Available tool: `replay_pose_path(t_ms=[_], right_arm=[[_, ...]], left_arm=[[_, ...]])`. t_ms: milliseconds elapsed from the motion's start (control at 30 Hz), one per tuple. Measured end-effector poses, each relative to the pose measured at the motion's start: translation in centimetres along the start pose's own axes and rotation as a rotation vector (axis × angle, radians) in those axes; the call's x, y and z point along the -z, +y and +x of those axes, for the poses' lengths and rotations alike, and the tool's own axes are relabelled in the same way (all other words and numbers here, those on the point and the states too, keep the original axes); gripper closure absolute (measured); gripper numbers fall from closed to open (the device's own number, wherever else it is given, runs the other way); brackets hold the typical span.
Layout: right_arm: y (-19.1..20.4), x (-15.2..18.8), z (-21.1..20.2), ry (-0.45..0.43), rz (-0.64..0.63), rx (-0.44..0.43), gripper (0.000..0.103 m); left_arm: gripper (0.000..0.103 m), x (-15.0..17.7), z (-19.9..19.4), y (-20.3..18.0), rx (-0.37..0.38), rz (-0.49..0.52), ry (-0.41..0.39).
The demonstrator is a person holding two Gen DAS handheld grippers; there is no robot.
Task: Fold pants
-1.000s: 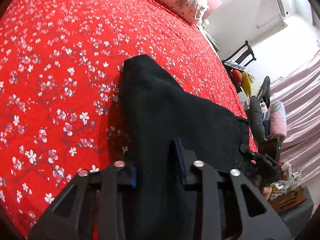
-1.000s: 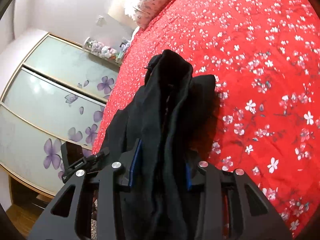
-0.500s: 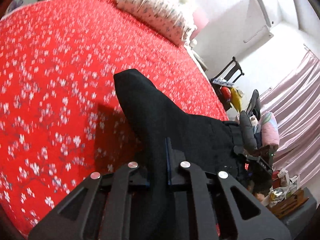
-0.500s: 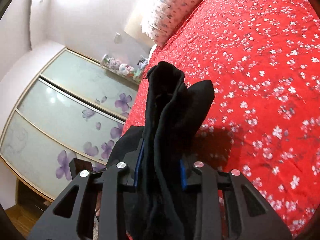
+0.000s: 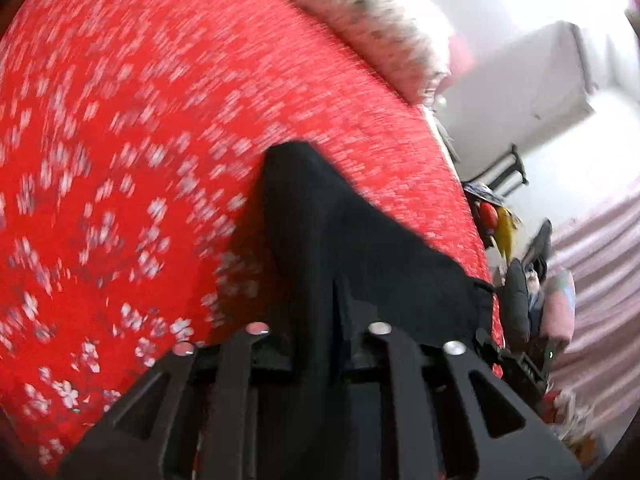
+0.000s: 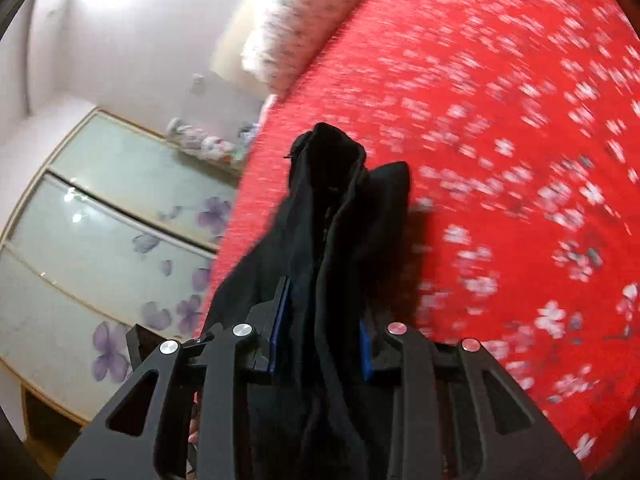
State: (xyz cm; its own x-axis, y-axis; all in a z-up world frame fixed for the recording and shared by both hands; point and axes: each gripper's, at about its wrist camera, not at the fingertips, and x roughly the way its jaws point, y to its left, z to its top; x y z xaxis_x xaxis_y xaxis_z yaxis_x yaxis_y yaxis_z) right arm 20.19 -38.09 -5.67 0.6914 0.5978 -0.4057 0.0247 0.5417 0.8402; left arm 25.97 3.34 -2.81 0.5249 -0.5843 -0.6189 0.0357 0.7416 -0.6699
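1. Above the red bed cover (image 5: 132,128) with its little white flowers, you hold the black pants (image 5: 344,240) up in both tongs.
2. Your left tongs (image 5: 320,344) have just been opening a bit, with the pants cloth between them. The cloth fills the gap, so they seem to pinch it, but this view is blurry and the dark pads are hard to see.
3. Your right tongs (image 6: 320,320) are closed on a thick bunch of the pants (image 6: 340,216). The blue pads (image 6: 280,320) press on the cloth from both sides.
4. From the left tongs, the pants stick up to a rounded tip and spread down to the right, toward the edge of the bed.
5. From the right tongs, the cloth stands up in folds, with one tall bump and a smaller one just beside it on the right.
6. Under the pants you can see a dark shadow on the bed cover.
7. At the far end of the bed lies a pale pillow (image 5: 372,40) with small spots.
8. In the left view, past the edge of the bed, there are a dark chair (image 5: 508,172), a pile of things and pink curtains (image 5: 600,280).
9. In the right view, a wardrobe with glass doors (image 6: 104,240) and purple flowers stands beside the bed, and small toys (image 6: 204,144) sit on a shelf near the pillow (image 6: 304,28).
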Motion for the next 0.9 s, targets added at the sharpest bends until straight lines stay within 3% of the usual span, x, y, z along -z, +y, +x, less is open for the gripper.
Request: replay_pose_path(t_ms=[100,167,200,300,367,433,500,600,700,900], right_arm=[[0.4,0.2,-0.1,-0.011,-0.019,0.039,0.067],[1.4,0.5,-0.3,-0.027,-0.082,0.133,0.060],[1.9,0.6,-0.4,-0.034,-0.097,0.161,0.055],[3.0,0.7,-1.1,-0.074,-0.129,0.229,0.053],[3.9,0.8,-2.9,-0.180,-0.149,0.287,0.050],[4.8,1.0,-4.7,-0.273,-0.170,0.320,0.039],[5.8,1.2,-5.9,-0.314,-0.206,0.253,0.037],[7.0,1.8,-5.0,-0.209,-0.235,0.075,0.035],[7.3,2.2,-2.8,-0.099,-0.236,0.025,0.035],[7.2,1.8,-2.0,-0.052,-0.230,-0.011,0.032]], left_arm=[[0.076,0.1,-0.3,0.2,0.009,-0.017,-0.013],[0.056,0.3,-1.6,-0.3,-0.058,0.013,-0.068],[0.038,0.4,-2.4,-0.4,-0.090,0.023,-0.102],[0.023,0.8,-5.7,-1.2,-0.179,0.059,-0.252],[0.017,1.5,-8.1,-2.7,-0.209,0.147,-0.355],[0.009,2.3,-9.5,-4.2,-0.178,0.225,-0.405],[0.004,2.8,-9.9,-5.6,-0.090,0.288,-0.390],[0.004,3.5,-8.0,-6.8,0.048,0.321,-0.245],[0.004,3.6,-6.0,-7.2,0.075,0.300,-0.158],[0.004,3.7,-4.2,-6.5,0.065,0.303,-0.079]])
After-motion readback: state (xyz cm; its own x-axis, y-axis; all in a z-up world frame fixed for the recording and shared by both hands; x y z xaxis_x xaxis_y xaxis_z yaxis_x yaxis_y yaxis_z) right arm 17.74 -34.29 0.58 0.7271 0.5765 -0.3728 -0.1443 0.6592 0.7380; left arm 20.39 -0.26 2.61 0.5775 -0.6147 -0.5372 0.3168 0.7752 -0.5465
